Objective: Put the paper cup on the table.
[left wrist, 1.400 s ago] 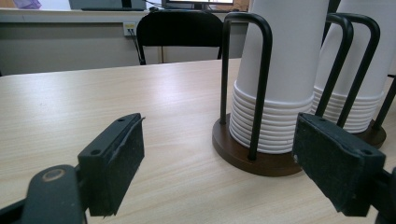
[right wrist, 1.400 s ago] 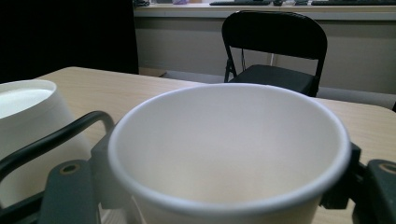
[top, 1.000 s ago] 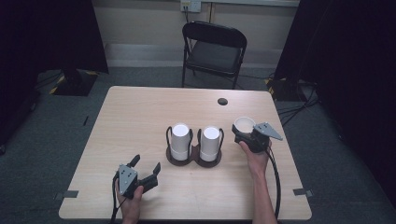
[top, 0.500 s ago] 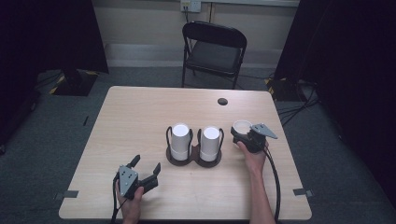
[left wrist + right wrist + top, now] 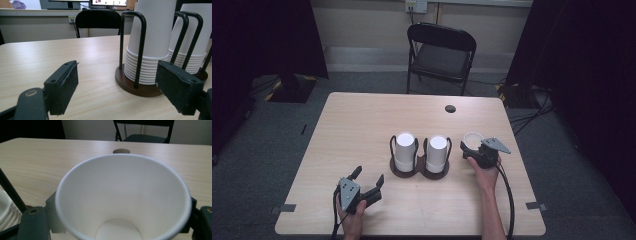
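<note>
One paper cup (image 5: 472, 140) is standing upright on the table (image 5: 362, 120), just right of the two-stack cup rack (image 5: 419, 170), and I'm judging this the release step of setting it down. My right gripper (image 5: 472, 150) has just been opening its jaws, cup between them, pads looking clear. Next I'm backing straight off without tipping it; my left gripper (image 5: 368, 176) is resting released, grasping nothing.
</note>
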Demonstrator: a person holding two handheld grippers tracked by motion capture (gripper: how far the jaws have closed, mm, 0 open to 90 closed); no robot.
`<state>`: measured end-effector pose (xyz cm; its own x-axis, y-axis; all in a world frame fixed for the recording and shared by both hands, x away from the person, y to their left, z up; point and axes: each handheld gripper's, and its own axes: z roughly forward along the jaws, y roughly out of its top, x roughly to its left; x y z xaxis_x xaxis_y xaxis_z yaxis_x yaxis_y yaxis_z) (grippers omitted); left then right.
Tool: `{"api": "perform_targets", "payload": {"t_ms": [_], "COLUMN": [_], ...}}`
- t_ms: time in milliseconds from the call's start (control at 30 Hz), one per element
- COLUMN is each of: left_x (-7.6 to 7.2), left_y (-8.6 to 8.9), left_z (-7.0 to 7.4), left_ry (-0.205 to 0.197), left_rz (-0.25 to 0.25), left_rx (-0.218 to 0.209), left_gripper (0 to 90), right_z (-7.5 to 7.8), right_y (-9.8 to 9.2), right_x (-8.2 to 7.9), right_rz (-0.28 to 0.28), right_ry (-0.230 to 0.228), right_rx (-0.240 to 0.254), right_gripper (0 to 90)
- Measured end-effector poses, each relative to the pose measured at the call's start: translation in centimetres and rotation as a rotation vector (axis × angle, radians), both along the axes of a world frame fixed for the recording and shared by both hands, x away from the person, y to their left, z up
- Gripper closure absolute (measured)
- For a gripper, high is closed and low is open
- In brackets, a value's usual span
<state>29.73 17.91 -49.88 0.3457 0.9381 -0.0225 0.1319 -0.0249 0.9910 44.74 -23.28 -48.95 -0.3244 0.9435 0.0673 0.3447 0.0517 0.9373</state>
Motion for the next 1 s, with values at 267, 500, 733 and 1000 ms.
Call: {"api": "perform_targets", "payload": {"t_ms": [267,500,733,1000], "left_x": [0.0,0.0,0.0,0.0], "left_y": [0.0,0.0,0.0,0.1], "left_z": [0.0,0.0,0.0,0.0], "left_ry": [-0.004,-0.002,-0.001,-0.003], "left_rz": [-0.004,-0.003,-0.005,-0.006], "left_rx": [0.0,-0.002,-0.002,-0.003], "left_gripper": [18.5,18.5,18.5,18.5], "right_z": [-0.3,0.2,0.6,1.3], "right_y": [0.0,0.0,0.0,0.3], "right_x": [-0.3,-0.9,-1.5,-2.4], "right_rz": [-0.006,-0.028,-0.049,-0.049], "right_ry": [0.053,0.06,0.063,0.055], "right_rx": [0.011,-0.003,-0.009,-0.007], "right_gripper": [14.5,14.0,13.9,13.8]}}
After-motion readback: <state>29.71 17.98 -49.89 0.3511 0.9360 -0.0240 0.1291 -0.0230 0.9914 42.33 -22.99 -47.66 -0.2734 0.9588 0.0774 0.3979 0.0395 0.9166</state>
